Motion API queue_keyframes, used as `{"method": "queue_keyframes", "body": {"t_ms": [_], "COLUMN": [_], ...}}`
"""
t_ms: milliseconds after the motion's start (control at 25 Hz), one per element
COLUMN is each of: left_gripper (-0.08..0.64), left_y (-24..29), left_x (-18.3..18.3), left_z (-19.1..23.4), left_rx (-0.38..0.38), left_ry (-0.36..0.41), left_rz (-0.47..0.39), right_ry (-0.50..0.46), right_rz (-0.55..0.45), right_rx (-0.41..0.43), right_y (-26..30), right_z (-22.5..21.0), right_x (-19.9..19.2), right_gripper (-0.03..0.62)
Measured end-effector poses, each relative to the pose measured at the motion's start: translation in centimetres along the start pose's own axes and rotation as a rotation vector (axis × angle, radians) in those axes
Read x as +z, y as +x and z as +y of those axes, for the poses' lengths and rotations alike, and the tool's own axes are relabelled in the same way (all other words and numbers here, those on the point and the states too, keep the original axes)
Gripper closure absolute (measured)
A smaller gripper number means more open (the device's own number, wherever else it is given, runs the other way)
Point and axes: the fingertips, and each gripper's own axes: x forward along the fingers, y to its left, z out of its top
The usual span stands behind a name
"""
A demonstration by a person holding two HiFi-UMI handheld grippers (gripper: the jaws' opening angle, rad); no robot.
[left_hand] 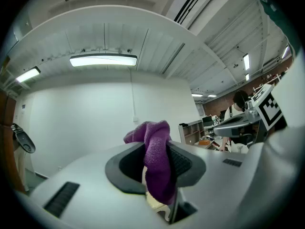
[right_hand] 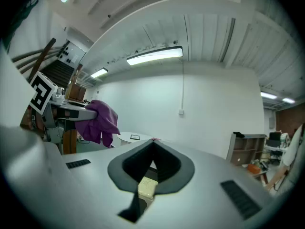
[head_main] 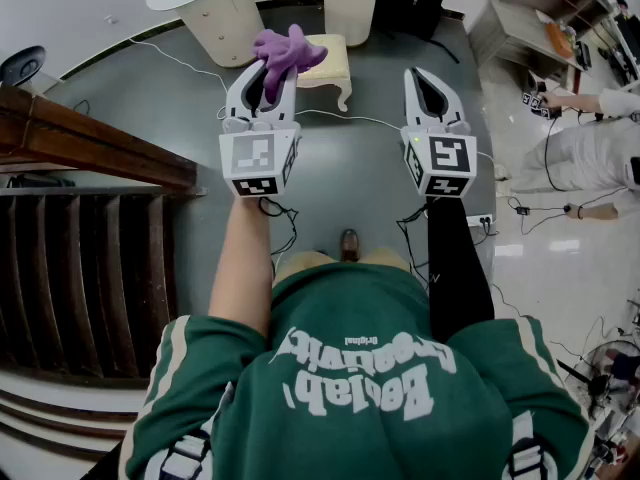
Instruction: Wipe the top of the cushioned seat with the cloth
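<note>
A lab-like workroom: grey floor (head_main: 200, 108) trailing cables (head_main: 185, 63), open shelving (head_main: 530, 13), strip lights (left_hand: 103, 60) overhead.

Bright, even indoor light from ceiling strip lamps (left_hand: 103, 60); pale glare lies on the glossy floor (head_main: 520, 253) at the head view's right. Both gripper views bow strongly, with black corners. The left gripper (left_hand: 156, 151) blurs near the lens; its cloth (left_hand: 159, 166) is crisper.
</note>
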Motion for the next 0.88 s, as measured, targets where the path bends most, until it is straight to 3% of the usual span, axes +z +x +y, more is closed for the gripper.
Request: {"method": "queue_keyframes", "body": {"t_ms": [880], "left_gripper": [0.443], "left_y": [2.6], "left_x": [-0.1], "left_z": [-1.8], "left_rx": [0.023], "left_ry": [-0.002], "left_rz": [0.004], "right_ry": [0.033], "right_rz": [-0.027], "right_rx": [0.031], "right_y": [0.9], "right_z": [-2.8], "right_x": [-0.8], "right_gripper": [0.584]}}
